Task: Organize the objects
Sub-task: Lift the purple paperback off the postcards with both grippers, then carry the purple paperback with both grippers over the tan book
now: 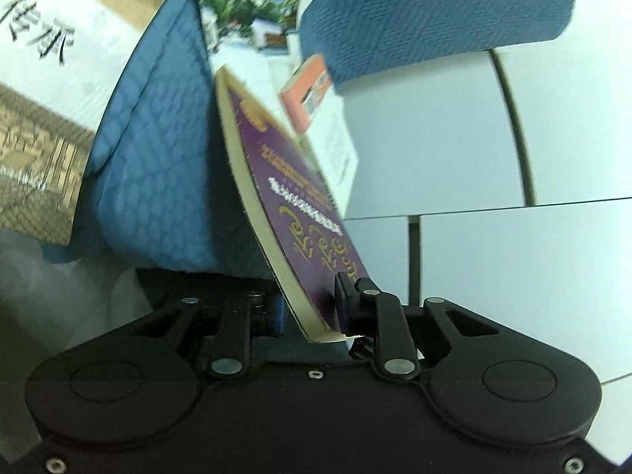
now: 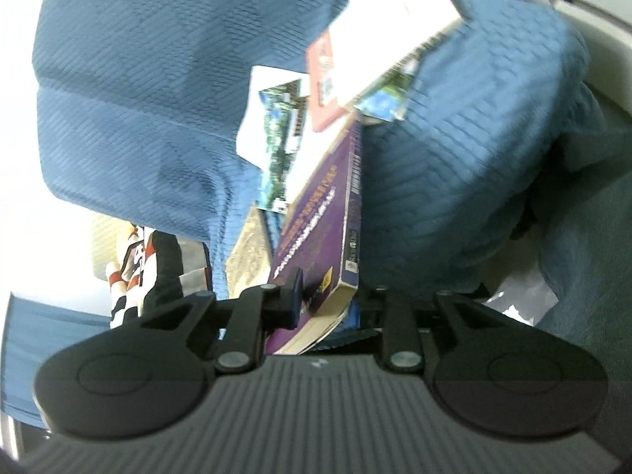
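A purple book with gold lettering (image 1: 300, 213) stands tilted between the fingers of my left gripper (image 1: 312, 308), which is shut on its near corner. My right gripper (image 2: 324, 300) is shut on a purple book (image 2: 316, 213) too, at its lower end near the spine. Whether it is the same book I cannot tell. Its right finger is hidden behind the book. A small pink book (image 1: 306, 91) (image 2: 324, 91), a white book (image 1: 339, 150) (image 2: 403, 19) and a book with a landscape photo cover (image 1: 252, 12) (image 2: 284, 130) lean against the purple cover, blurred.
Blue quilted fabric (image 1: 166, 166) (image 2: 138, 79) bulges on both sides of the books. A large pale book with black characters (image 1: 39, 59) lies at the left. White panels with dark seams (image 1: 493, 256) fill the right. A red, white and black striped thing (image 2: 134, 276) sits low left.
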